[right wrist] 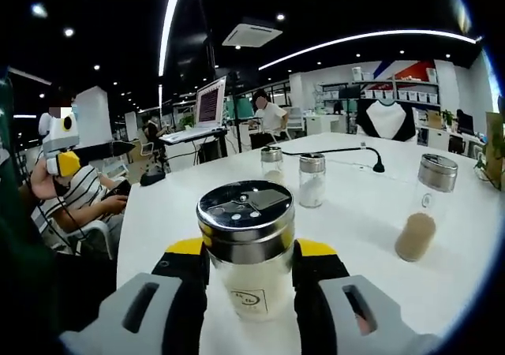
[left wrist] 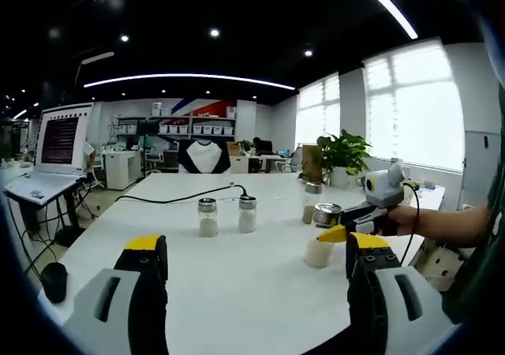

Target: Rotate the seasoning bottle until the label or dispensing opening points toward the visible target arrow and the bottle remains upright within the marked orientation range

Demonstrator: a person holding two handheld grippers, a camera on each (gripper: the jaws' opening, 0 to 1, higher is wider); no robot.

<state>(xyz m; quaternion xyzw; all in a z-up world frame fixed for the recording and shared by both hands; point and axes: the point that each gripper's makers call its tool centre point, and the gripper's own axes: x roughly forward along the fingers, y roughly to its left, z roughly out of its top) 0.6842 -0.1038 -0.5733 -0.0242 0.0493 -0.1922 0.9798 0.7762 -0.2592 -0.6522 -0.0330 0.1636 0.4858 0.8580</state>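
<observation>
Four shakers stand on the white table point(left wrist: 260, 292) before me. From my left claw's view, going left to right: a black cable point(left wrist: 177, 198) trails across the top, then two small glass shakers stand side by side, the left shaker point(left wrist: 207, 217) and the middle shaker point(left wrist: 248, 214), both with pale contents. Further right is a brown-filled shaker point(left wrist: 312, 202), and nearer me the seasoning bottle point(left wrist: 321, 235), upright, with my right claw point(left wrist: 341, 230) pinched on it from the right. My left claw point(left wrist: 256, 268) hangs wide apart above the table, holding nothing.

From my right claw's view, the seasoning bottle point(right wrist: 246, 254) sits upright between my yellow-tipped jaws, which press its glass sides; its metal lid with dispensing holes faces up, a small label faces me.
</observation>
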